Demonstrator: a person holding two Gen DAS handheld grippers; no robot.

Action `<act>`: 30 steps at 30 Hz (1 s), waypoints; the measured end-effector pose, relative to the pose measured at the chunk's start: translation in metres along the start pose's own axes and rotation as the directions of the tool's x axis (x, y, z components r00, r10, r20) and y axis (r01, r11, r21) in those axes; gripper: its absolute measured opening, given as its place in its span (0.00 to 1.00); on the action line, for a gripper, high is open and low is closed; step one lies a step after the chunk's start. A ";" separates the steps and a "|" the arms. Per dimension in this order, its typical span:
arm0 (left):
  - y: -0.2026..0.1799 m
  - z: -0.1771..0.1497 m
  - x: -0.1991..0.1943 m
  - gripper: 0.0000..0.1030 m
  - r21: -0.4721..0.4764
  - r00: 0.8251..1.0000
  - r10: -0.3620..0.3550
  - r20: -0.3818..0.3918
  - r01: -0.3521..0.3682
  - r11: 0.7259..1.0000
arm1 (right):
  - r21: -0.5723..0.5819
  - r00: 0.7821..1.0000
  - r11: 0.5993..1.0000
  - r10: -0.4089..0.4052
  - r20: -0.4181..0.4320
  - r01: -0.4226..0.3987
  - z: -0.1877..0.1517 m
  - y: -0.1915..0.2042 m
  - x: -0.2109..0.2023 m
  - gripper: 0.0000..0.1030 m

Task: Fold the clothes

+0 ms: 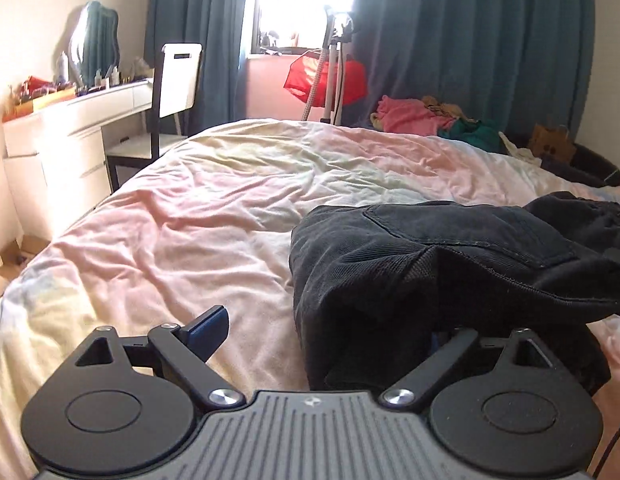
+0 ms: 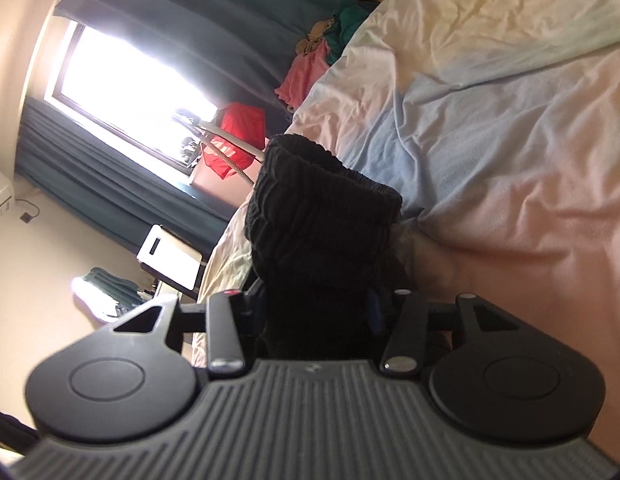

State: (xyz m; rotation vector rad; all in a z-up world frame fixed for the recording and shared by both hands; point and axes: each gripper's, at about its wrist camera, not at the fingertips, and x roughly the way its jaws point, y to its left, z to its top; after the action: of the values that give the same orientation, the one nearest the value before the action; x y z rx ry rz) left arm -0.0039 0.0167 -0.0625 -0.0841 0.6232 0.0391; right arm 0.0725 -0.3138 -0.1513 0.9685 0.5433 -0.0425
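Observation:
A pair of black trousers (image 1: pixel 450 256) lies bunched on the pastel bed sheet (image 1: pixel 198 216), with a back pocket facing up. My left gripper (image 1: pixel 330 332) is open just in front of it; its left finger (image 1: pixel 206 328) is bare over the sheet, and its right finger is hidden under the black cloth. In the right wrist view, which is rolled sideways, my right gripper (image 2: pixel 316 312) is shut on the trousers' elastic waistband (image 2: pixel 322 216), which sticks out upright between the fingers above the sheet (image 2: pixel 510 128).
A pile of pink and green clothes (image 1: pixel 426 118) lies at the bed's far edge, also in the right wrist view (image 2: pixel 310 72). A white chair (image 1: pixel 174 84) and a cluttered dressing table (image 1: pixel 74 120) stand left of the bed. A tripod (image 1: pixel 334 68) and blue curtains stand by the window.

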 end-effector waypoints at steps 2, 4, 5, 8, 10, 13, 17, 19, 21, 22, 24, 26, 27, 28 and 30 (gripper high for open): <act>0.007 0.000 0.006 0.96 -0.012 1.000 -0.003 -0.030 0.002 1.000 | -0.037 0.999 0.999 -0.040 -0.010 0.039 -0.002 0.001 0.002 0.49; 0.009 -0.006 0.010 0.96 -0.024 0.998 -0.006 -0.070 0.004 1.000 | -0.074 0.997 0.994 -0.080 -0.018 0.078 -0.005 0.001 0.005 0.49; 0.008 -0.008 0.015 0.96 -0.030 0.996 -0.008 -0.087 0.005 1.000 | -0.077 0.995 0.992 -0.098 -0.024 0.096 -0.006 -0.001 0.007 0.51; 0.003 -0.014 0.031 0.96 -0.049 0.992 -0.014 -0.122 0.008 0.999 | -0.048 0.994 0.994 -0.102 -0.034 0.101 -0.008 -0.010 0.007 0.57; 0.004 -0.014 0.033 0.96 -0.046 0.993 -0.011 -0.121 0.006 0.999 | -0.033 0.994 0.994 -0.103 -0.042 0.102 -0.008 -0.012 0.006 0.57; 0.006 -0.014 0.031 0.96 -0.043 0.993 -0.008 -0.121 0.003 0.999 | -0.012 0.993 0.994 -0.105 -0.054 0.104 -0.007 -0.014 0.006 0.70; 0.010 -0.015 0.027 0.96 -0.048 0.992 -0.009 -0.124 0.003 0.999 | 0.042 0.992 0.998 -0.049 -0.120 0.055 -0.006 -0.018 0.012 0.84; 0.009 -0.015 0.026 0.96 -0.049 0.992 -0.008 -0.124 0.002 0.999 | 0.001 0.989 0.999 -0.050 -0.136 0.050 -0.008 -0.012 0.015 0.87; 0.010 -0.015 0.023 0.95 -0.051 0.992 -0.015 -0.122 0.009 0.999 | -0.044 0.986 0.997 -0.071 -0.148 0.065 -0.011 -0.007 0.020 0.88; 0.010 -0.015 0.022 0.93 -0.053 0.992 -0.024 -0.120 0.018 0.998 | -0.058 0.985 0.996 -0.079 -0.156 0.070 -0.012 -0.006 0.024 0.88; 0.010 -0.016 0.019 0.90 -0.060 0.992 -0.045 -0.115 0.038 0.997 | -0.030 0.982 0.998 -0.064 -0.179 0.060 -0.012 -0.011 0.032 0.88; 0.011 -0.015 0.013 0.86 -0.063 0.991 -0.080 -0.111 0.073 0.995 | 0.029 0.980 0.999 -0.030 -0.198 0.036 -0.011 -0.020 0.041 0.88; 0.012 -0.015 0.008 0.84 -0.062 0.988 -0.108 -0.109 0.102 0.993 | 0.048 0.978 0.999 -0.011 -0.209 0.021 -0.010 -0.023 0.045 0.89; 0.013 -0.015 0.002 0.81 -0.062 0.985 -0.139 -0.105 0.133 0.989 | 0.064 0.976 0.998 0.009 -0.219 0.006 -0.009 -0.025 0.049 0.89; 0.017 -0.013 -0.009 0.86 -0.072 0.973 -0.209 -0.097 0.203 0.977 | 0.096 0.970 0.995 0.060 -0.235 -0.038 -0.008 -0.027 0.051 0.90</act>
State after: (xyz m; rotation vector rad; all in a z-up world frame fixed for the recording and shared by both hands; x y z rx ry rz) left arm -0.0199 0.0325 -0.0691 -0.2118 0.7154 -0.1479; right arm 0.1063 -0.3129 -0.1986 1.0829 0.7425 0.0953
